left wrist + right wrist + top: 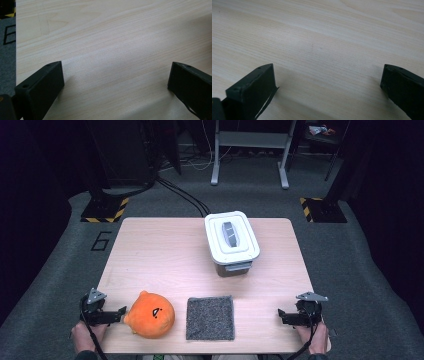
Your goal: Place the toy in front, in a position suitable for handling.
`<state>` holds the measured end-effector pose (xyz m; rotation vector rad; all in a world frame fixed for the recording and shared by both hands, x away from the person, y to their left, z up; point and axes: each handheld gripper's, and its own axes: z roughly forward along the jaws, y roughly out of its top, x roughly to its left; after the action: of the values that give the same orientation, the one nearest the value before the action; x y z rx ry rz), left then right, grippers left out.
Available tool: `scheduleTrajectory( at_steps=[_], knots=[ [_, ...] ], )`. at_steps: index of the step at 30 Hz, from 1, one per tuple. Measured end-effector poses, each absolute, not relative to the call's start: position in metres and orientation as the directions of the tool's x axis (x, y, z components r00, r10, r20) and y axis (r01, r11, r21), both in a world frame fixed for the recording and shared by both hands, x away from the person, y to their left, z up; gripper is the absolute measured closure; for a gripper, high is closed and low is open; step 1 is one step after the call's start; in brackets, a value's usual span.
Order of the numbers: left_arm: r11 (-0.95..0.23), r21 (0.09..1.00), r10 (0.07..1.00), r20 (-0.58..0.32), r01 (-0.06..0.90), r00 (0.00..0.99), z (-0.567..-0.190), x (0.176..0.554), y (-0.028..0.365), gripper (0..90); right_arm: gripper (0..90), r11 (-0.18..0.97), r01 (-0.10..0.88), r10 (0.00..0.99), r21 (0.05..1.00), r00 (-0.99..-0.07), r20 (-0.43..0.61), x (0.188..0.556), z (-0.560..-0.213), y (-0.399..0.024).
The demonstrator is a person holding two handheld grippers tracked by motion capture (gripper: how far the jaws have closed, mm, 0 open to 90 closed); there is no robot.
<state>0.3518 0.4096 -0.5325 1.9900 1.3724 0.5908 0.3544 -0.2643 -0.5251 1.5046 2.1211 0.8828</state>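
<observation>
Both pairs of black fingers (41, 87) stand spread wide with nothing but bare wood between them, as each gripper view shows. From above, the left gripper (120, 312) lies low at the near left corner of the table (160, 255), held by the person's left hand (86, 335), its jaws pointing toward the orange plush toy (150, 314) and their tips just beside it, perhaps touching; the high view is too coarse to tell. At the near right edge the right gripper (281, 315) lies the same way in the right hand (315, 337), pointing inward across the table, well apart from everything on it.

Toward the far side stands a white lidded box (231, 242), its lid on, a grey handle lying flat in the lid's recess; what it contains is hidden. Between the two grippers, just right of the toy, lies a square grey mat (210, 318).

Light wood grain covers the tabletop. Grey carpet (350, 270) surrounds it, with black cables, hazard-striped feet and a white frame beyond in a dark room.
</observation>
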Motion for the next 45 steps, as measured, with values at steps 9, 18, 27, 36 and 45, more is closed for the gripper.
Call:
scheduleTrajectory(
  at_steps=[9, 18, 27, 36, 45],
  knots=[
    [-0.243, 0.722, 0.938, 0.005, 0.648, 0.347, -0.533, 0.352, 0.410, 0.2, 0.0, 0.215, 0.679, 0.923, 0.702, -0.377, 0.082, 0.351, -0.513, -0.245],
    [-0.241, 0.728, 0.938, 0.004, 0.642, 0.348, -0.533, 0.352, 0.409, 0.6, 0.0, 0.239, 0.652, 0.884, 0.720, -0.453, 0.117, 0.351, -0.495, -0.215],
    [-0.241, 0.729, 0.937, 0.002, 0.641, 0.350, -0.533, 0.352, 0.409, 0.7, 0.0, 0.304, 0.630, 0.839, 0.714, -0.532, 0.112, 0.349, -0.489, -0.181],
    [-0.245, 0.730, 0.935, 0.004, 0.638, 0.355, -0.533, 0.352, 0.409, 0.9, 0.0, 0.371, 0.598, 0.785, 0.711, -0.611, 0.105, 0.349, -0.486, -0.142],
    [-0.245, 0.730, 0.935, 0.004, 0.638, 0.355, -0.533, 0.352, 0.409, 0.9, 0.0, 0.451, 0.556, 0.726, 0.698, -0.684, 0.075, 0.348, -0.487, -0.106]
  ],
)
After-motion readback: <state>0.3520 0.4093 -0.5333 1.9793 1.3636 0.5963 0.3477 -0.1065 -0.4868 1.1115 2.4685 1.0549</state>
